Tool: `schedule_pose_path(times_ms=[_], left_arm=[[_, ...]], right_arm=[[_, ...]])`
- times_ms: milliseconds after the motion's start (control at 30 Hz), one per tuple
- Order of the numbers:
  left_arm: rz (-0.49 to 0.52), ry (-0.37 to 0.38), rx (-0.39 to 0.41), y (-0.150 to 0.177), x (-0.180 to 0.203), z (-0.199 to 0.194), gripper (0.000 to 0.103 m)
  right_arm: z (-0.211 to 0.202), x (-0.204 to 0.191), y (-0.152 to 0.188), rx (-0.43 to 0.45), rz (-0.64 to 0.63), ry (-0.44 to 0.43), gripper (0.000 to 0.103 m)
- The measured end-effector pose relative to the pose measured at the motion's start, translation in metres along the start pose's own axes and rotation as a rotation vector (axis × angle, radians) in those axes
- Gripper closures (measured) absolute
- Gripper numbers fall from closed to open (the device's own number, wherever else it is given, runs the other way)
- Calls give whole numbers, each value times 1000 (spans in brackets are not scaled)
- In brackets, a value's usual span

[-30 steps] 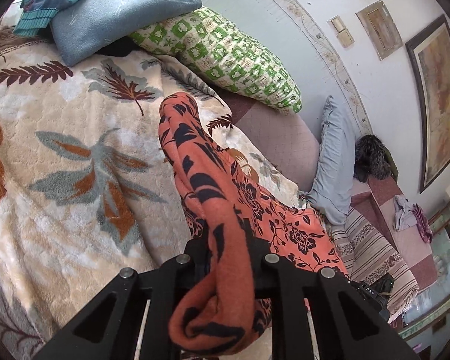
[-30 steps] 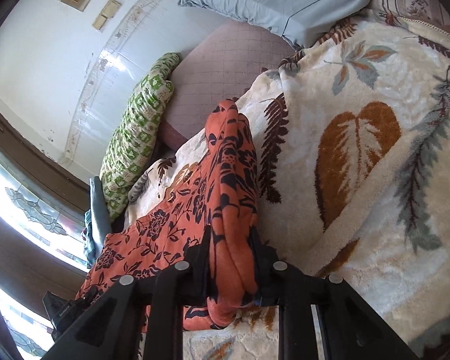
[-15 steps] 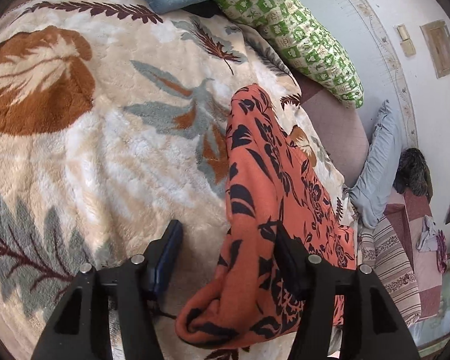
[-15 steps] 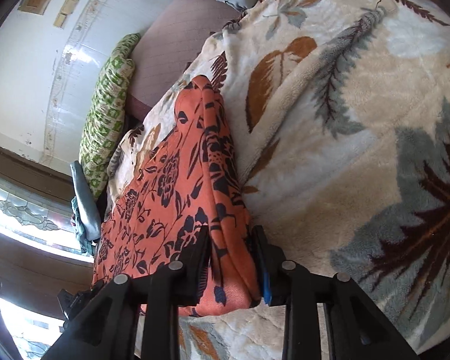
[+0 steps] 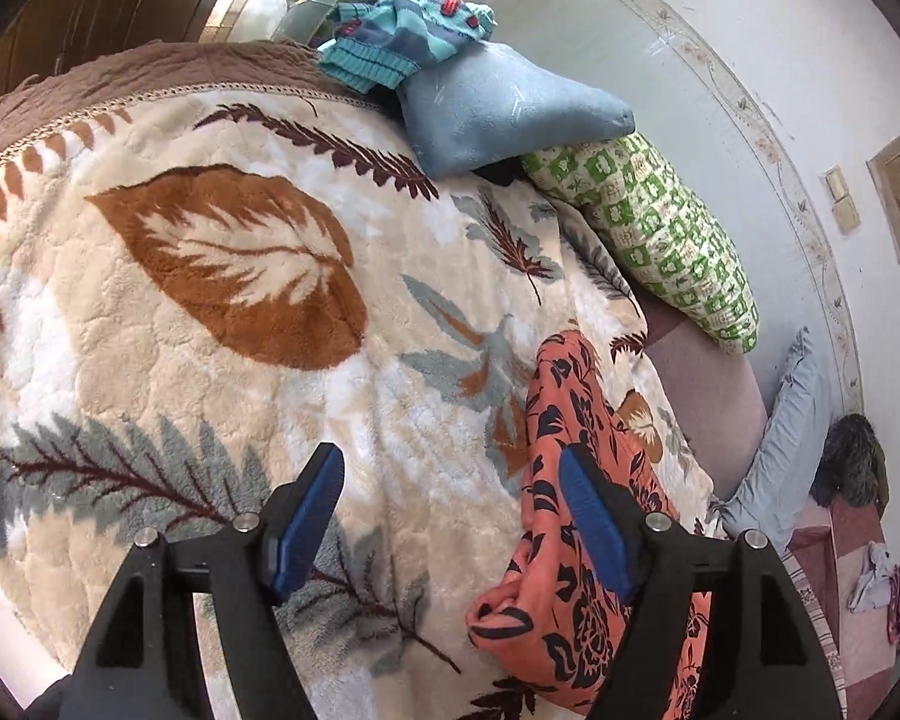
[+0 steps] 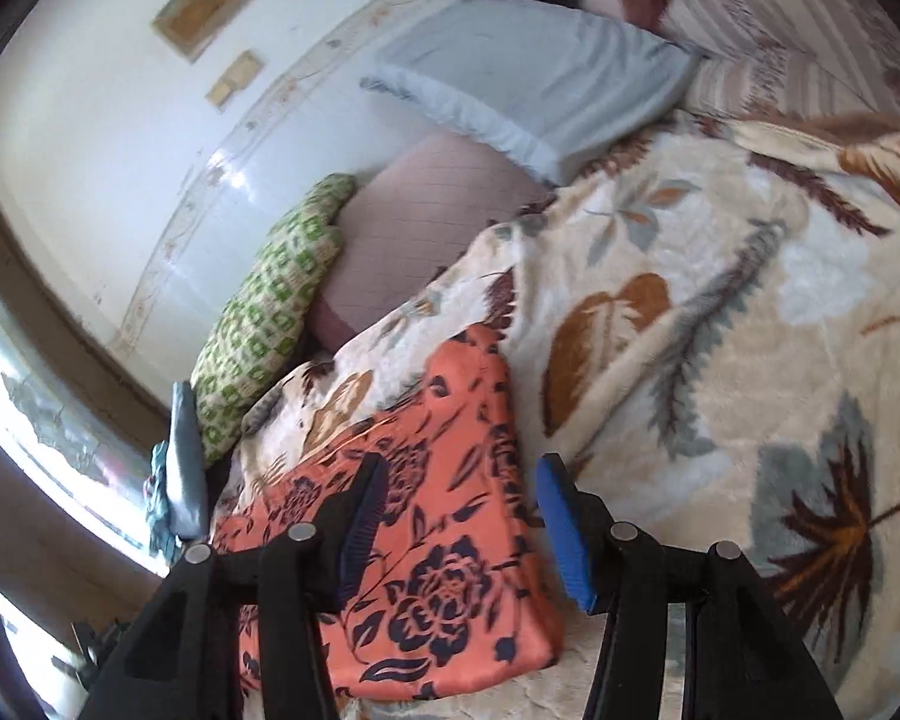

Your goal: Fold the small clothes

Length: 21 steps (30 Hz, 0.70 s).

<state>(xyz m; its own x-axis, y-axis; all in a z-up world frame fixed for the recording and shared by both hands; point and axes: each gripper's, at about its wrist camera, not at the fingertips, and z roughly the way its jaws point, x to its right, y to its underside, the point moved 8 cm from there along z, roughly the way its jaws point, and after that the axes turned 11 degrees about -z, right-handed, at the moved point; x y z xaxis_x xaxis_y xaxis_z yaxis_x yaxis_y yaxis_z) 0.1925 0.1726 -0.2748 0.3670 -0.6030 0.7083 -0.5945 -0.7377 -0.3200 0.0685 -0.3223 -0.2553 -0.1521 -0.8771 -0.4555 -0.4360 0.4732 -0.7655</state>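
Observation:
An orange garment with a dark flower print (image 5: 561, 540) lies folded on the leaf-patterned blanket (image 5: 222, 312). In the left wrist view my left gripper (image 5: 450, 501) has its jaws opening, only blanket between them; the garment lies beside and partly behind the right finger (image 5: 594, 528). In the right wrist view the same orange garment (image 6: 444, 546) lies flat under my right gripper (image 6: 456, 504), whose jaws are opening above it, the blue pads (image 6: 561, 531) clear of the cloth.
A blue cushion (image 5: 498, 114) with a striped teal knit garment (image 5: 402, 36) on top sits at the blanket's far edge, beside a green patterned pillow (image 5: 666, 240). A pale blue pillow (image 6: 528, 84) lies near the wall. More cloth (image 5: 882, 588) rests on a striped bed cover.
Both grippers, shut on a fold of the orange garment a second ago, have let go and spread their jaws. The garment now lies flat; the left gripper has shifted left of it.

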Motion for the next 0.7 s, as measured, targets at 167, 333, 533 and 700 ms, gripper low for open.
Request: schedule_pose_path(times_ms=[167, 333, 533, 700], left_arm=[[23, 8, -61, 28, 6, -8, 20], [6, -14, -153, 58, 7, 9, 20], [-14, -58, -164, 70, 6, 25, 20], [-30, -63, -122, 66, 10, 27, 21]], right_arm=[[57, -96, 47, -179, -233, -169, 66], [90, -132, 86, -260, -318, -191, 66], [112, -119, 106, -332, -309, -190, 67], [107, -119, 102, -339, -287, -226, 67]])
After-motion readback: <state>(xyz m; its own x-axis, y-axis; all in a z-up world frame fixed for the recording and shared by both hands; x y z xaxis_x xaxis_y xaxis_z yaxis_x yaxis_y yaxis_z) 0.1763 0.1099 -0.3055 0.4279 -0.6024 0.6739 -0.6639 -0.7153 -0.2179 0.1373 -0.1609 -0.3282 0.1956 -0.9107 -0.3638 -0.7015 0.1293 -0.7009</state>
